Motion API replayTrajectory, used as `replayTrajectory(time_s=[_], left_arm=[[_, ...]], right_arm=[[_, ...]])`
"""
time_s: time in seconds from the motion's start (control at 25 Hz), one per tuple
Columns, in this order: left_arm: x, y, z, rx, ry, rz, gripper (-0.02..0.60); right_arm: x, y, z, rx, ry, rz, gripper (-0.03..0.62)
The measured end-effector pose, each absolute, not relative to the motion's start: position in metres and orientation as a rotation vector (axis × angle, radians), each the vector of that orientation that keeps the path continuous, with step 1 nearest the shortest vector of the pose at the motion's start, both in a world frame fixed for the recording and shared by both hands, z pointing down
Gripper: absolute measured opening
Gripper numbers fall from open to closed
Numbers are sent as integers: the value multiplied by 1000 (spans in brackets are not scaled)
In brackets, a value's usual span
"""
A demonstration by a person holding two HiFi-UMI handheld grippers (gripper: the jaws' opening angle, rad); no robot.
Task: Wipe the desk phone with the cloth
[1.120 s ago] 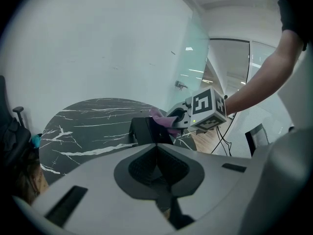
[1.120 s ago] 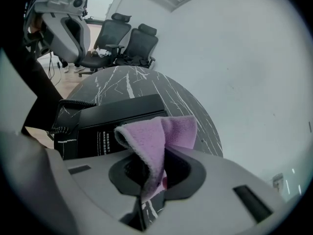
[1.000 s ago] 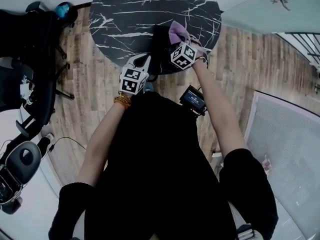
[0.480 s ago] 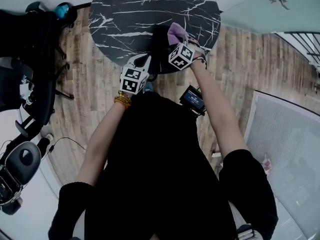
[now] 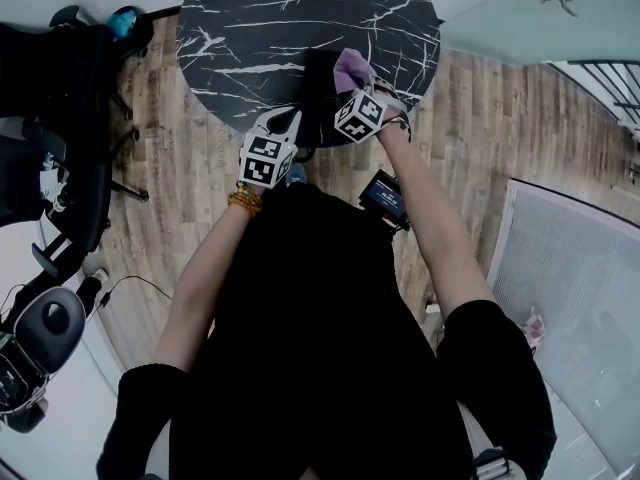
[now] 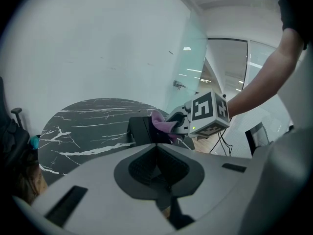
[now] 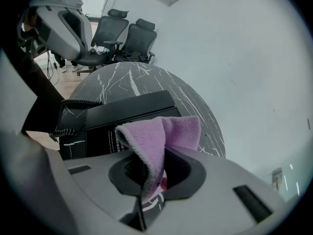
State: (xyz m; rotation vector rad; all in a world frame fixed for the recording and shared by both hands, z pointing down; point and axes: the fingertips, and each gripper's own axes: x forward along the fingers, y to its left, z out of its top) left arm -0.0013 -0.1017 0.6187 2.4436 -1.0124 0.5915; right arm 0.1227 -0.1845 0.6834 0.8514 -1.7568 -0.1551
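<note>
One fleecy lilac cloth (image 7: 168, 133), boxy black phone (image 7: 128, 112)

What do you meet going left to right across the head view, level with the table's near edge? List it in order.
Office chair → left gripper → desk phone → cloth.

No print reads clearly (label (image 7: 111, 141) on desk phone (image 7: 127, 109) blurs).
</note>
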Motion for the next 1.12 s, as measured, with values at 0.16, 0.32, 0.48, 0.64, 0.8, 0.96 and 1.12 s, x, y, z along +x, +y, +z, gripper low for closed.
replayTrajectory(time_s=[0.16,0.32,0.48,0.64,0.8,0.96,1.12], left_arm=[[0,-101,618,2446,-1007,595,14],[0,-101,619,2447,-1004,597,14],[-1,-101,620,2445,-1005,600,14],[0,-100,620,2448,-1001,600,14],[2,-98,621,2450,-994,604,14],[2,-97,622,2450,-992,606,14],[1,-96,622,2451,-991,608,14]], right_arm=[[121,-181,684,852,-1763,-144,58],[121,-178,685,855,-1758,-147,58],[120,-173,689,845,-1759,-134,58],[119,-167,691,846,-1752,-126,58],[117,-160,697,832,-1754,-113,58],[115,-152,701,817,-1757,-97,58],[115,-145,703,803,-1757,-95,58]])
